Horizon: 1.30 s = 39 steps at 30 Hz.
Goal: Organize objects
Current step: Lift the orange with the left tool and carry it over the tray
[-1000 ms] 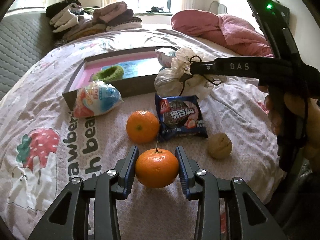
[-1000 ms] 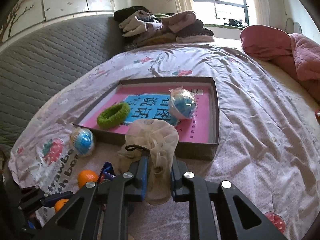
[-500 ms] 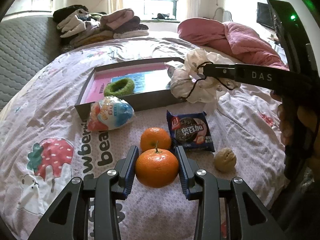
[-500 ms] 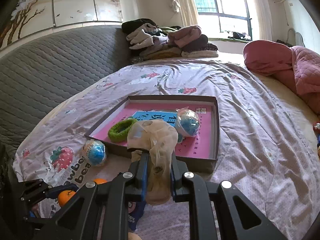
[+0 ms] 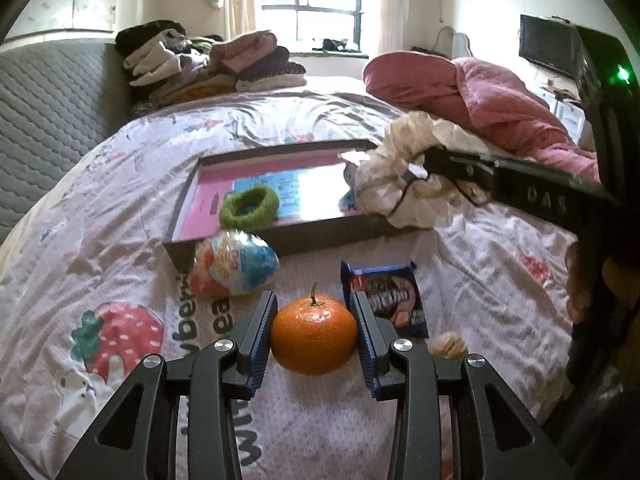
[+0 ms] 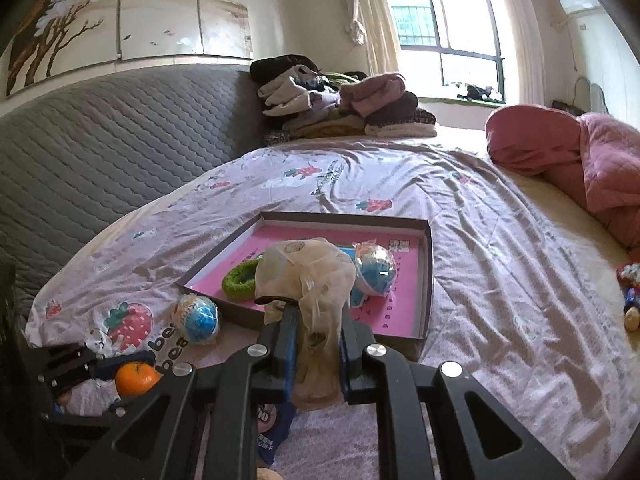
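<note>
My left gripper (image 5: 314, 336) is shut on an orange (image 5: 314, 338) and holds it just above the bedsheet; the same orange (image 6: 134, 378) shows at the lower left of the right wrist view. My right gripper (image 6: 316, 344) is shut on a crumpled beige plastic bag (image 6: 308, 276), its jaws still closing tighter on it, in front of the pink-lined tray (image 6: 428, 280). From the left wrist view, the right gripper (image 5: 430, 160) holds the bag (image 5: 400, 184) over the tray's (image 5: 320, 236) near right corner. A green ring (image 5: 249, 207) and a wrapped blue ball (image 6: 376, 266) lie in the tray.
On the sheet near the tray lie a wrapped egg-shaped toy (image 5: 234, 262), a dark cookie packet (image 5: 384, 300) and a walnut (image 5: 448, 346). Folded clothes (image 6: 340, 104) are stacked at the far end. A pink quilt (image 5: 480, 104) lies at the right, a grey padded headboard (image 6: 100, 140) at the left.
Both grippers have risen with their loads and tilted up. The second orange on the sheet has gone from view behind the held one.
</note>
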Motion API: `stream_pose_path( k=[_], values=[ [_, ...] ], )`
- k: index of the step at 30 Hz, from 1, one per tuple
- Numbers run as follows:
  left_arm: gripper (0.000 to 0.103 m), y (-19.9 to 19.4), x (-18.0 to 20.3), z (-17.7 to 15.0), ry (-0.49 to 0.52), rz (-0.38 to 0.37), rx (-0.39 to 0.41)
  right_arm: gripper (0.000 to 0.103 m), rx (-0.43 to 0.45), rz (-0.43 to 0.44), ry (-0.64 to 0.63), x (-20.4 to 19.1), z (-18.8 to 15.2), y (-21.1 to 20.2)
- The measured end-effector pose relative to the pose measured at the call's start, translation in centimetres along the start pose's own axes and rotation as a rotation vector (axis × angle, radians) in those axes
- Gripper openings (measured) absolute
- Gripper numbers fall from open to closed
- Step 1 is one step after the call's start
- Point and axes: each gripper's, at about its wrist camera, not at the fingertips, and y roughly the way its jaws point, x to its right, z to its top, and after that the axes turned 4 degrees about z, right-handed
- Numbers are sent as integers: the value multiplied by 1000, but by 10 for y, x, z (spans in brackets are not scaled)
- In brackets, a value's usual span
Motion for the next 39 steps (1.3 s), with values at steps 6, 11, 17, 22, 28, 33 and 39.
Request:
stream_pose_path(
  k=[6, 11, 17, 22, 28, 33, 39],
  values=[
    [39, -6, -4, 19, -12, 19, 43, 15, 14, -3, -29, -8, 2, -2],
    [39, -5, -4, 32, -13, 24, 63, 15, 16, -6, -31, -9, 4, -2],
    [39, -5, -9, 44, -20, 40, 83, 15, 38, -16, -36, -10, 8, -7],
    [39, -7, -17, 56, -34, 54, 110, 15, 68, -32, -43, -12, 13, -14],
    [39, -11, -31, 72, -56, 65, 149, 15, 110, -52, -48, -16, 22, -21],
    [39, -14, -45, 89, -68, 78, 184, 15, 149, -70, -52, -18, 34, -28],
    [39, -15, -61, 113, -74, 95, 234, 15, 186, -90, -58, -18, 49, -32]
  ],
)
